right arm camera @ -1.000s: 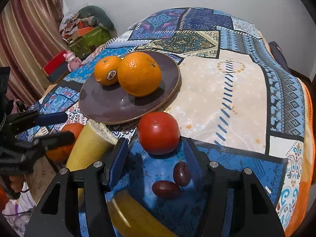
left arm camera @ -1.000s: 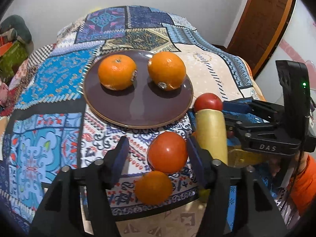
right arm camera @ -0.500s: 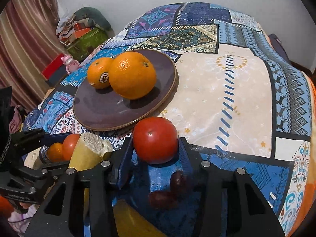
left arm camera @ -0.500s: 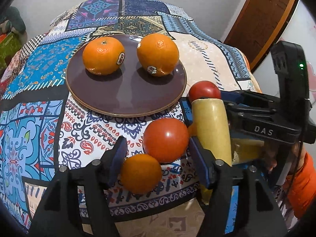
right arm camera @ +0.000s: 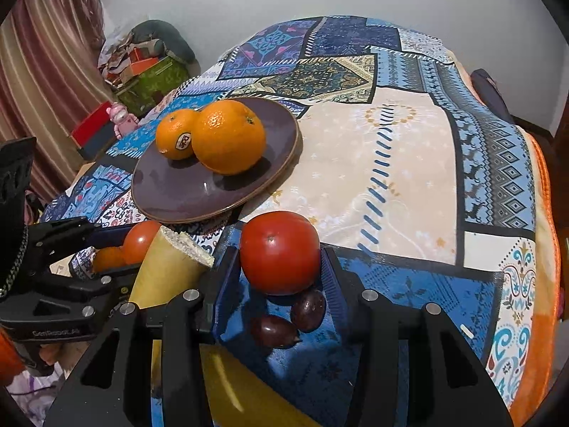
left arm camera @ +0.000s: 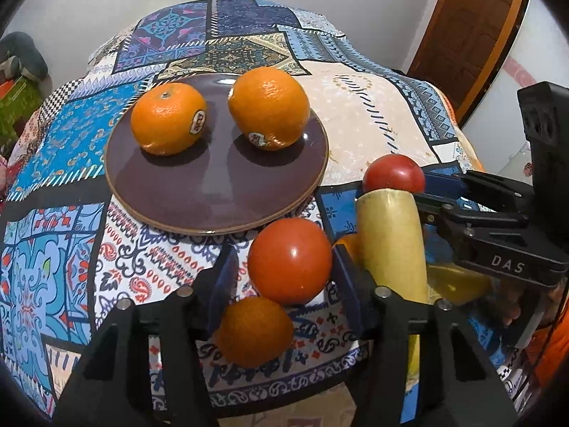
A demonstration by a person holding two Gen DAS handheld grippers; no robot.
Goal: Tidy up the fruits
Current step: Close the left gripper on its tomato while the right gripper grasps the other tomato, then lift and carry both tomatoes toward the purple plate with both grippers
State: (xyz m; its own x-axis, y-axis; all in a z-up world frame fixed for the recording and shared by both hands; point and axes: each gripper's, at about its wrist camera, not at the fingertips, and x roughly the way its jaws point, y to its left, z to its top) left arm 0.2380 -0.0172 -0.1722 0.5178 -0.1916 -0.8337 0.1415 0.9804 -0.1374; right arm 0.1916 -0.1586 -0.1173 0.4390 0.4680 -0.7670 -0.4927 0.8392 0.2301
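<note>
A brown plate sits on the patchwork cloth and carries two oranges: one with a sticker on the left and a larger one to its right, apart from each other. Nearer than the plate, the left gripper has just been closing around a red tomato; its right pad sits against the fruit, while a sliver of cloth shows between the tomato and the left pad, so a firm hold cannot be told. A small orange lies just in front of that tomato, touching it, low between the fingers. To the right stands a cut yellow banana, leaning against the gripper's right finger. Beyond it, the right gripper has closed in on a second tomato, which fills the gap between its blue pads, both of them against the fruit. Two dark grapes lie on the cloth just near of that tomato, between the fingers, touching each other. In the right wrist view the banana's cut end shows at the left, beside the left gripper's frame.
</note>
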